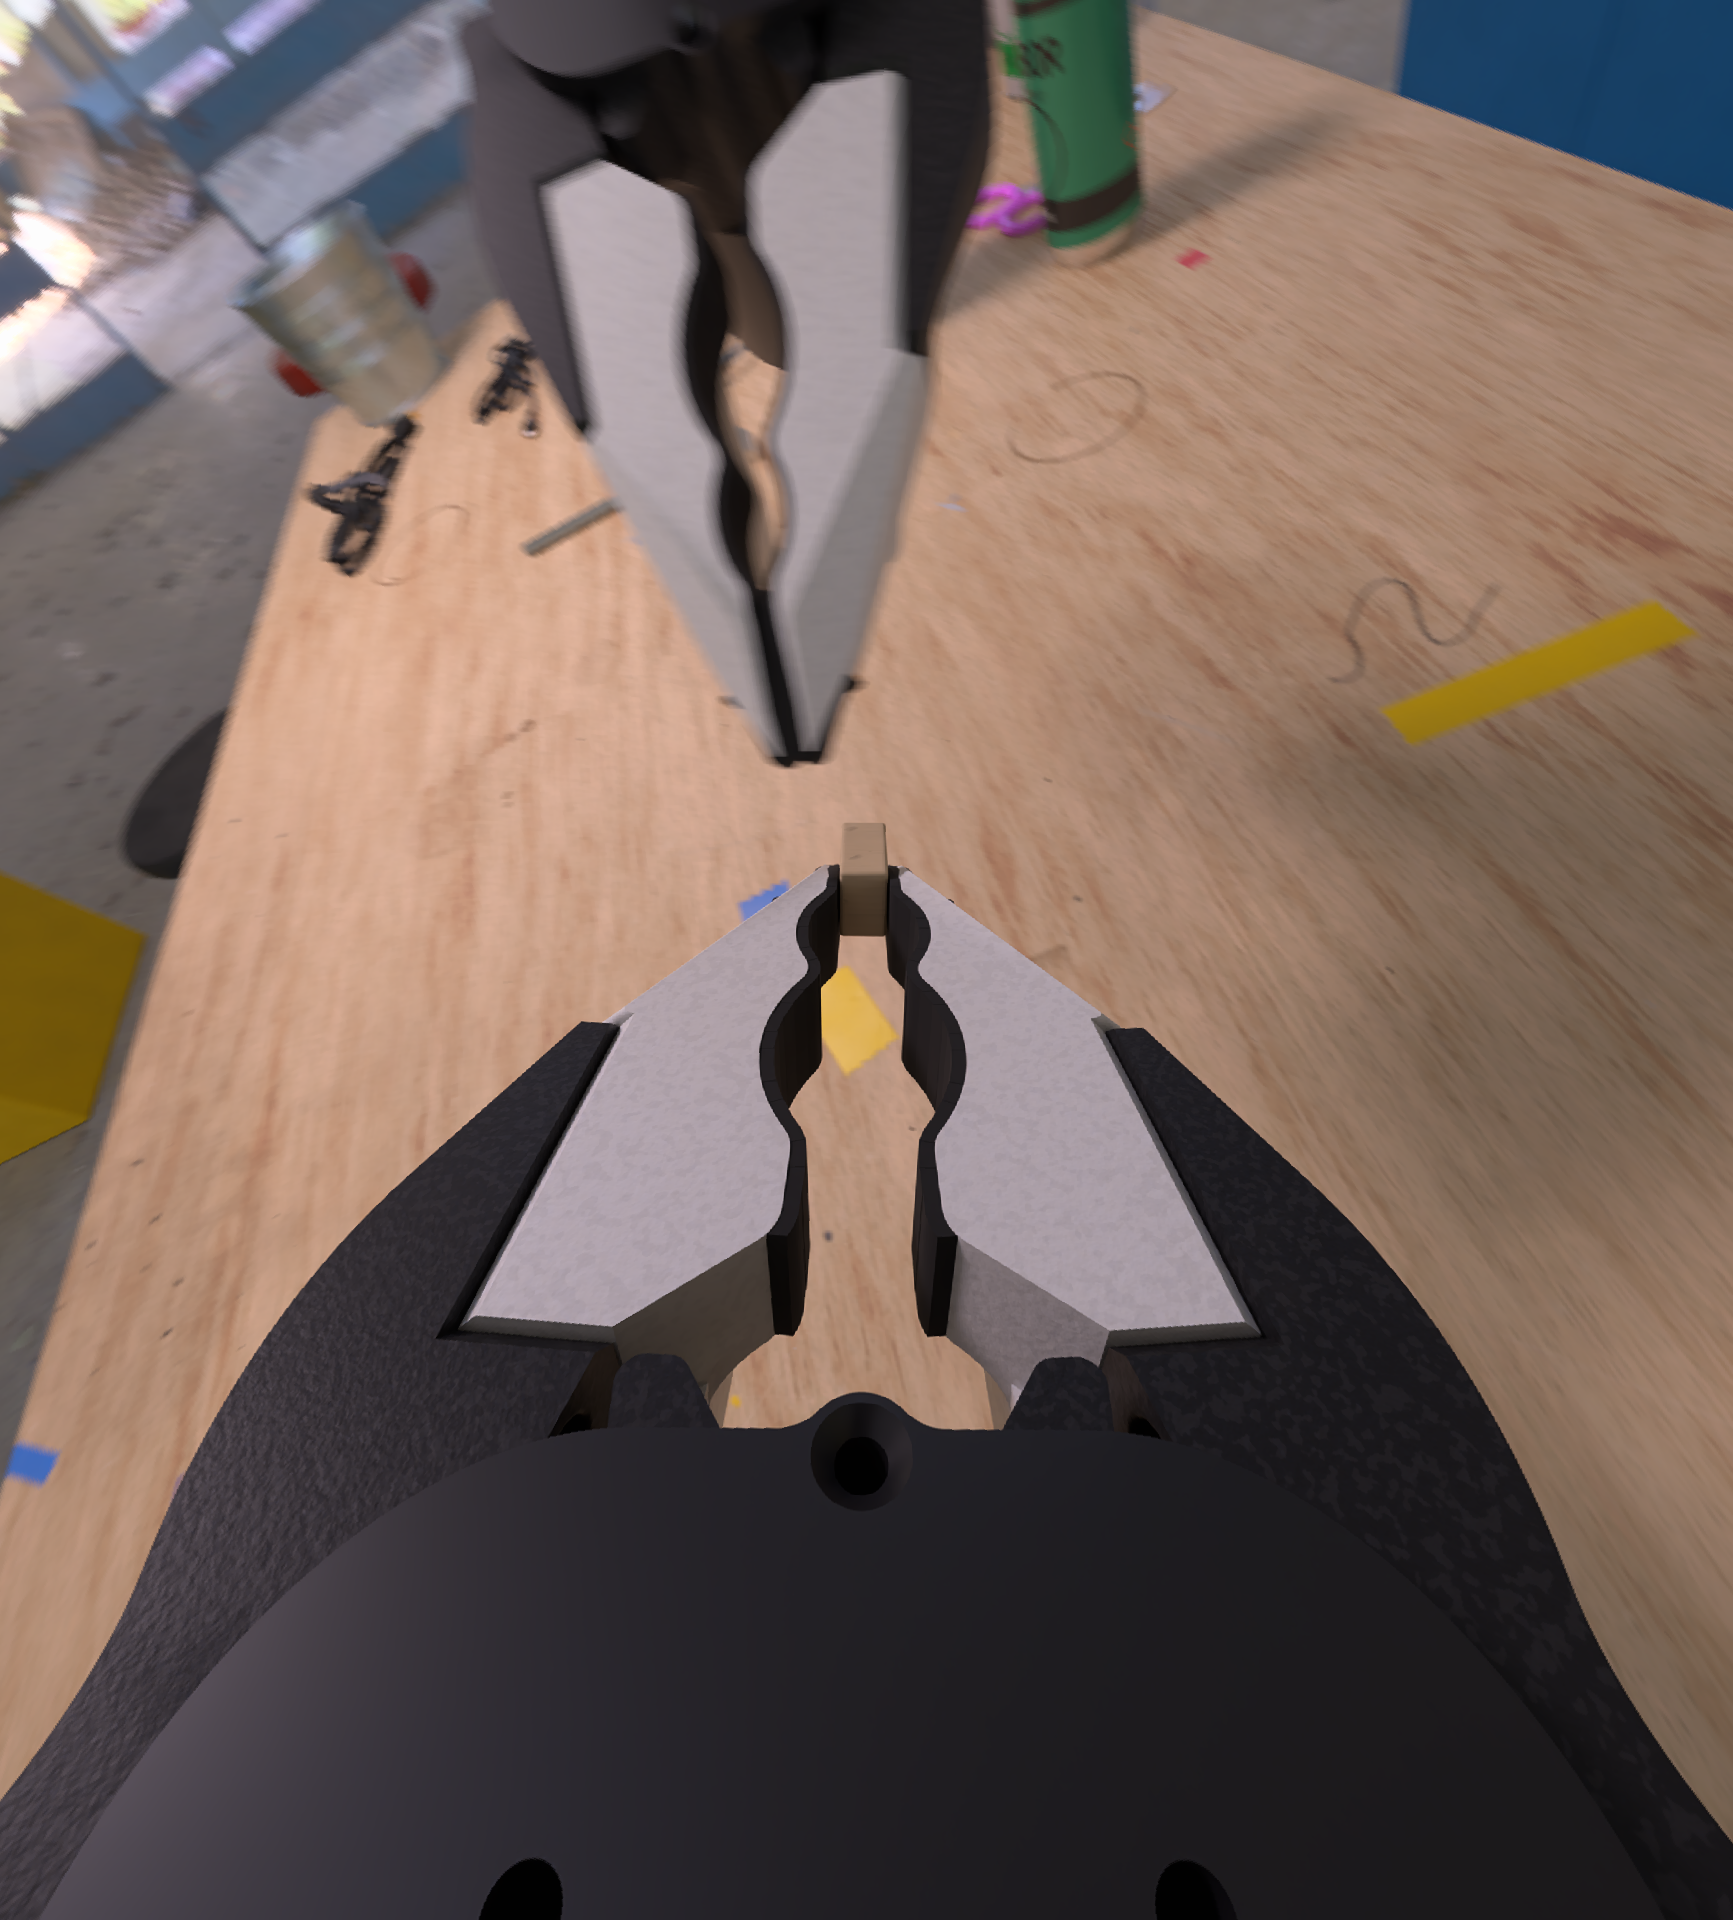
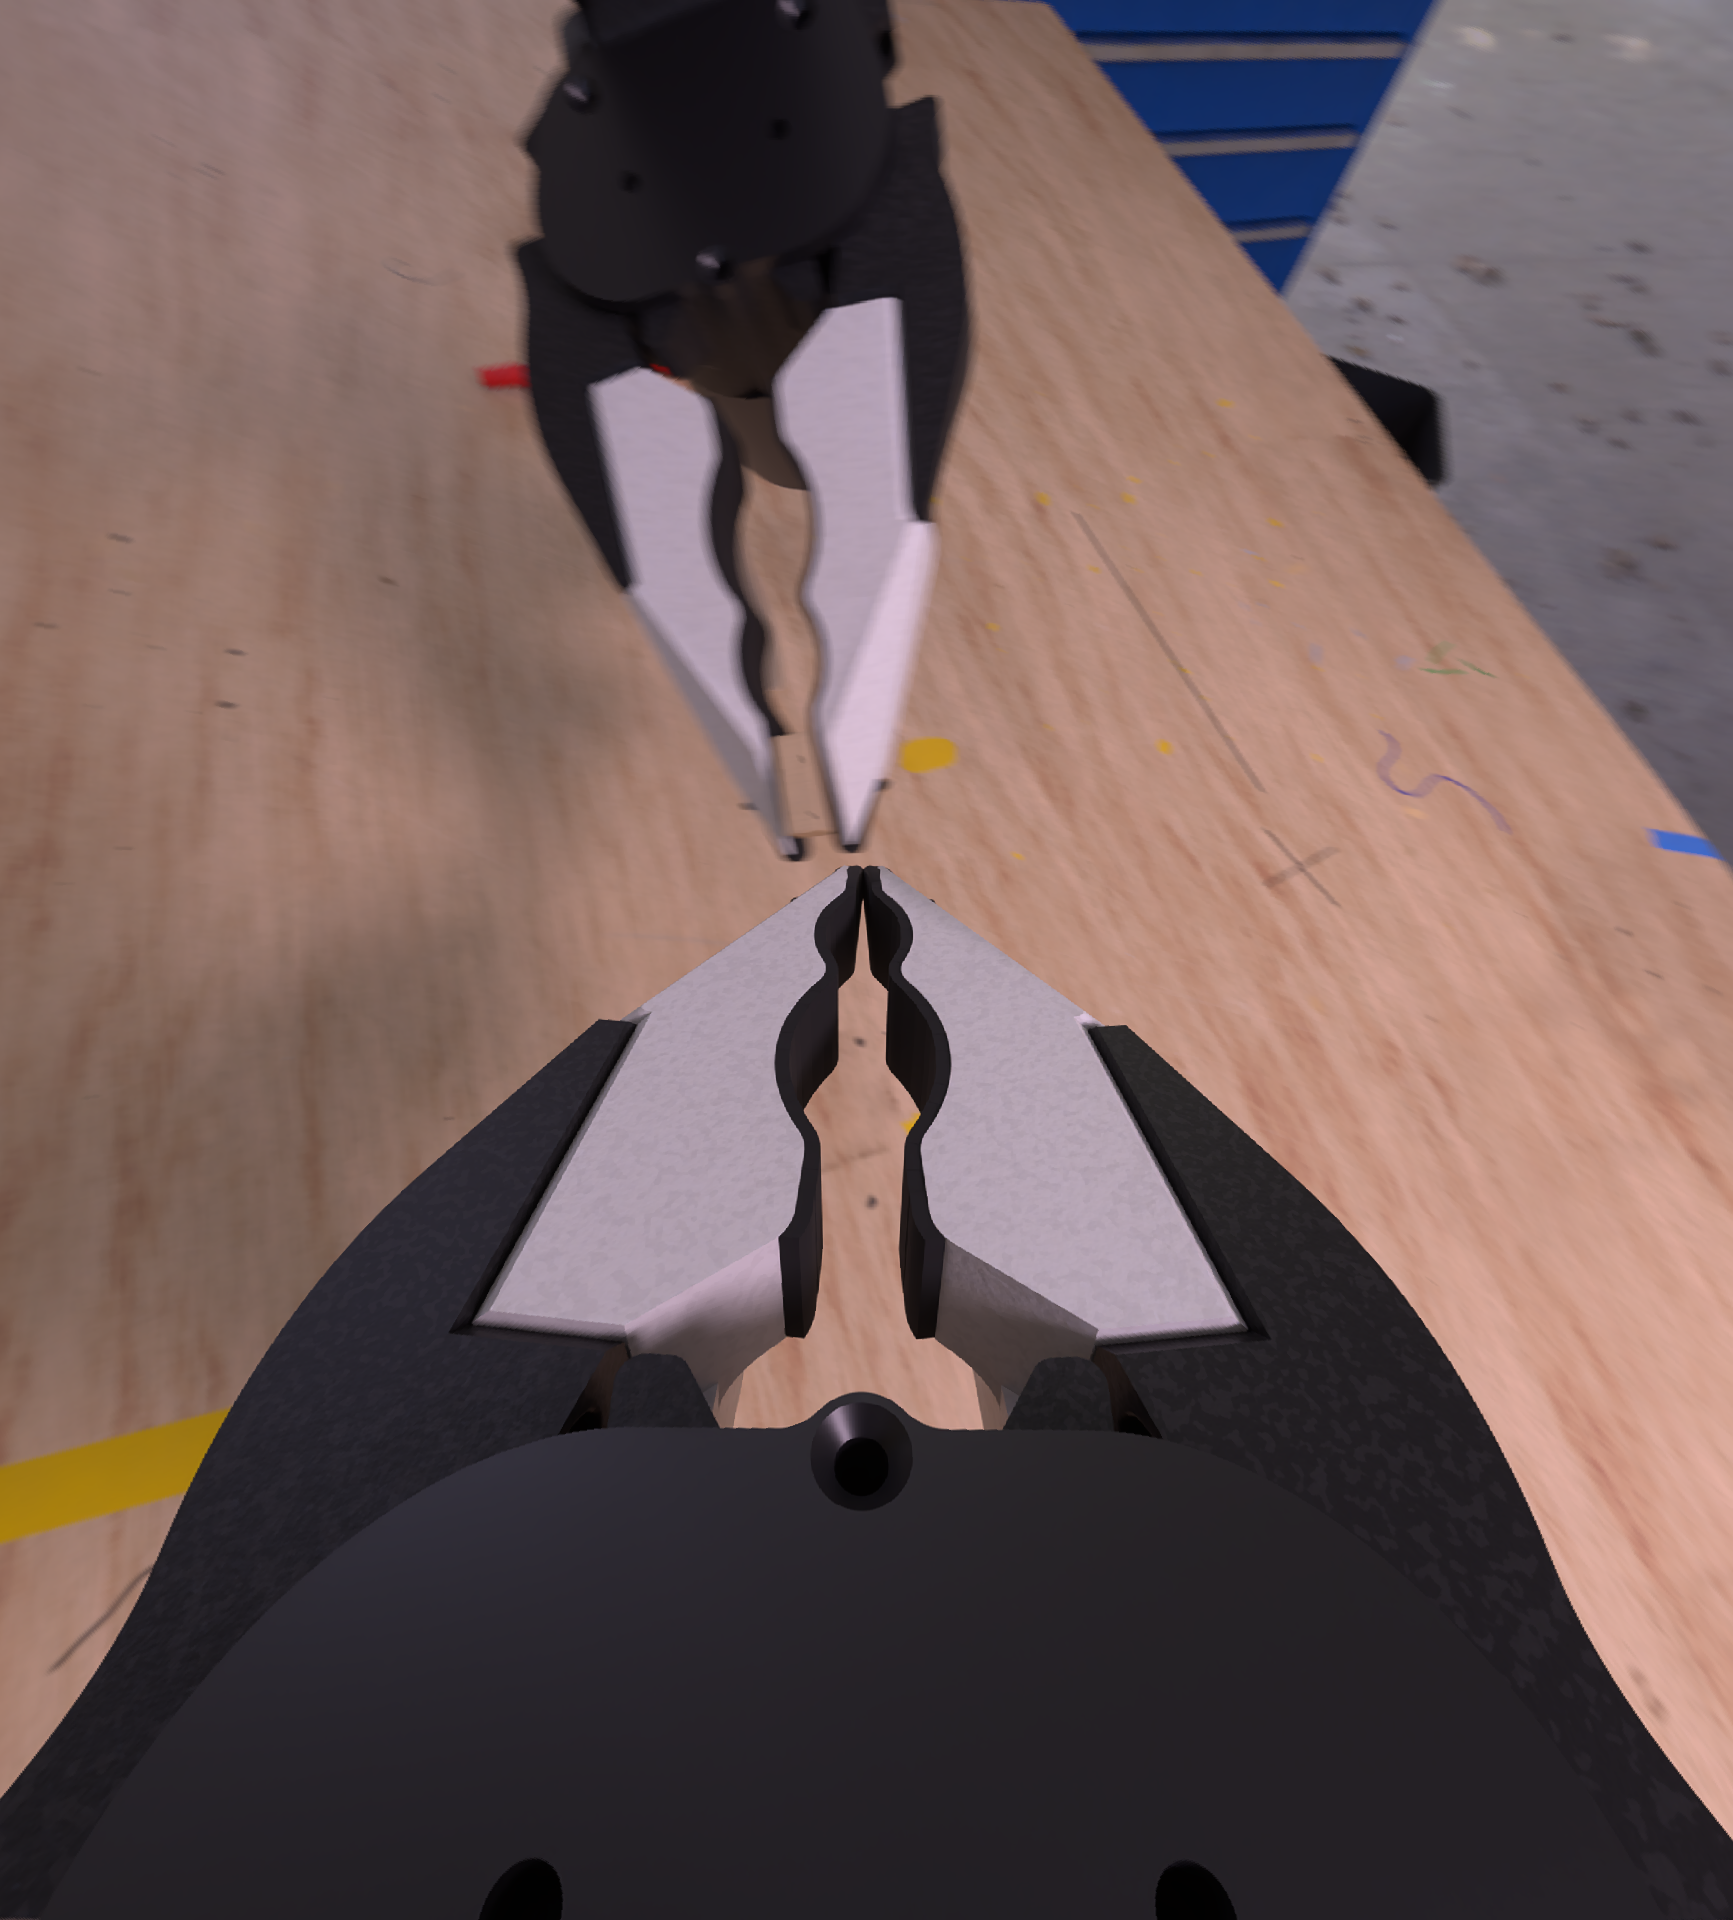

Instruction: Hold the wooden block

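A small tan wooden block (image 1: 863,871) is pinched between the tips of my left gripper (image 1: 863,885), held a little above the wooden table (image 1: 1257,1039). My right gripper (image 2: 861,876) is shut and empty, its tips pointing at the left gripper from just in front. In the left wrist view the right gripper (image 1: 800,748) hangs tip-down beyond the block, not touching it. In the right wrist view the left gripper (image 2: 818,836) shows with the block (image 2: 802,790) between its fingers.
A green can (image 1: 1080,125) and a purple piece (image 1: 1007,208) stand at the far end. A metal tin (image 1: 342,312) and black clips (image 1: 363,499) lie far left by the table edge. A yellow tape strip (image 1: 1537,670) lies right; a yellow box (image 1: 0,1018) sits off the table left.
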Controlling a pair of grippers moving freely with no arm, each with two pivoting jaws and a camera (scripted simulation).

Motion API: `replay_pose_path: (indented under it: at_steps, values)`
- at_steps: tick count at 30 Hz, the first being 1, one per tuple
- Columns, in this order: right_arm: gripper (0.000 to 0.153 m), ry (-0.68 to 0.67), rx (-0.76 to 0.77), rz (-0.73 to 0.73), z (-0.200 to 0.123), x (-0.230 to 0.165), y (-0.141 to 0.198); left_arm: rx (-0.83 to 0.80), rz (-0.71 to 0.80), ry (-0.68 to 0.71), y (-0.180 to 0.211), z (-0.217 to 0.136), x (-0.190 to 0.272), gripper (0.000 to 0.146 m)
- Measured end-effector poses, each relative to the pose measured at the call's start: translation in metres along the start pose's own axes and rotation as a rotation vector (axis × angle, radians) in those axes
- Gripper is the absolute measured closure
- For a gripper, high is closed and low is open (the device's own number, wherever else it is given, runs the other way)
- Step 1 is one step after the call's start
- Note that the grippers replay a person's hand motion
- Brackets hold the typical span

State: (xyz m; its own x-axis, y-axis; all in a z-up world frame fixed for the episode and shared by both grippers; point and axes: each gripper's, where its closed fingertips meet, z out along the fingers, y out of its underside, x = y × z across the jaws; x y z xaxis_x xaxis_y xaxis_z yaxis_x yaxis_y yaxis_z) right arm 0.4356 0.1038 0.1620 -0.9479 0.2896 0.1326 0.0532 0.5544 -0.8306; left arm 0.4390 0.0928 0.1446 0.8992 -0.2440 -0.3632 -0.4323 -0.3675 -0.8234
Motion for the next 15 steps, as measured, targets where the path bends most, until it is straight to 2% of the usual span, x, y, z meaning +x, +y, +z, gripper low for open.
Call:
replay_pose_path:
  at_steps: [2, 3, 6, 9, 11, 15]
  values:
    - [0.153, 0.093, -0.012, -0.019, -0.003, 0.013, 0.004, -0.030, 0.016, 0.064, 0.005, 0.006, 0.011, 0.139]
    - [0.153, 0.100, -0.004, -0.011, -0.005, 0.016, 0.004, -0.049, 0.019, 0.049, 0.009, 0.009, 0.010, 0.139]
    - [0.153, 0.083, -0.022, -0.023, -0.006, 0.014, 0.009, 0.009, -0.072, -0.002, 0.010, 0.006, 0.001, 0.139]
    - [0.152, 0.052, 0.025, -0.003, -0.005, 0.005, 0.007, 0.053, -0.100, -0.033, 0.006, 0.004, -0.002, 0.139]
    - [0.145, 0.028, 0.061, 0.002, -0.005, 0.001, 0.003, 0.068, -0.108, -0.034, 0.004, 0.004, -0.001, 0.139]
    - [0.146, 0.021, 0.045, -0.042, -0.002, -0.004, 0.001, 0.078, -0.117, -0.017, 0.001, 0.004, 0.002, 0.139]
